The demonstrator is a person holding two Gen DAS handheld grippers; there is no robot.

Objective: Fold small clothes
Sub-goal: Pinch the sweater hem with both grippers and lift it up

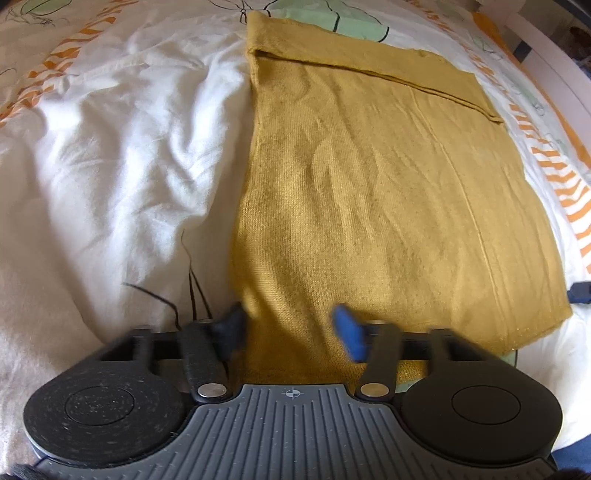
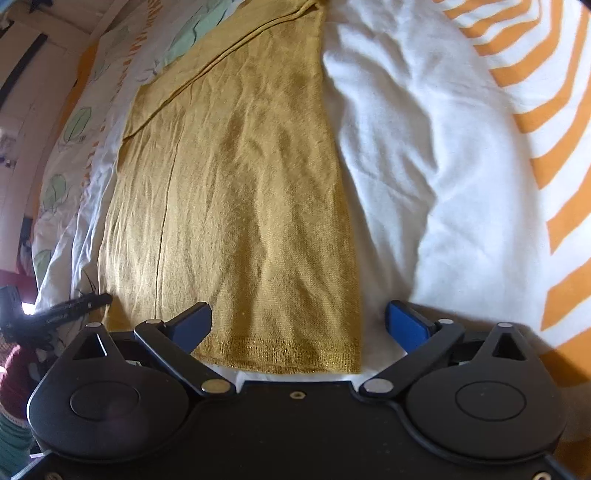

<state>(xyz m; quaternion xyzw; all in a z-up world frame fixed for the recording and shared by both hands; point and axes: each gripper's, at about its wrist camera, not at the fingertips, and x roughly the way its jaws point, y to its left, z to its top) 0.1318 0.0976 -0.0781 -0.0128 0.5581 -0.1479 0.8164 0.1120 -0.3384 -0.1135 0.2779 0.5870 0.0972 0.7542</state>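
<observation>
A mustard-yellow knit garment (image 1: 369, 184) lies flat on the bed, folded into a long panel; it also shows in the right wrist view (image 2: 236, 192). My left gripper (image 1: 291, 328) is open, its blue fingers (image 1: 349, 332) on either side of the garment's near left corner, with cloth between them. My right gripper (image 2: 297, 325) is open wide over the near hem (image 2: 280, 354), its blue pads (image 2: 406, 325) apart and holding nothing. The other gripper's tip shows at the left edge of the right wrist view (image 2: 70, 306).
The bed has a rumpled white duvet (image 1: 110, 166) with orange stripes (image 2: 535, 110) and green leaf prints (image 1: 351, 22). Loose dark threads (image 1: 192, 288) lie by the left gripper. Furniture and walls show past the bed's edge (image 2: 22, 92).
</observation>
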